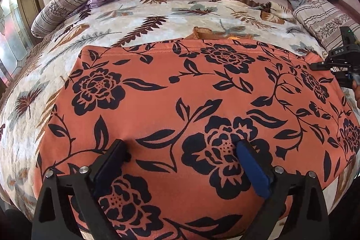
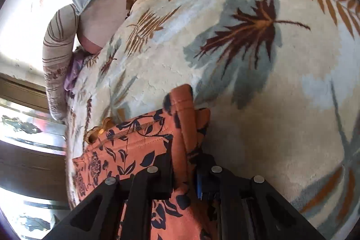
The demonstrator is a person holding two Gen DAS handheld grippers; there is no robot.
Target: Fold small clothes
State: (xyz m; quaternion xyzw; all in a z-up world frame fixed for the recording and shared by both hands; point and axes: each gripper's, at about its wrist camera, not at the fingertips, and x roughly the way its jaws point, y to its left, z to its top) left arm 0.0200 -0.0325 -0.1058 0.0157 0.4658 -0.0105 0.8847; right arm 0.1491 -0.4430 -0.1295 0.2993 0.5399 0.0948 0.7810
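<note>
Left gripper (image 1: 182,150) jaws released over garment (image 1: 191,93) middle — right gripper (image 2: 183,174) clenched on its right corner; fold runs leftward.

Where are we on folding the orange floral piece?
Done: orange floral garment lies spread flat on the leaf-print blanket, no fold visible. In hand: right gripper is shut on its edge; left gripper is open, tips on the cloth. Left: every fold.
</note>
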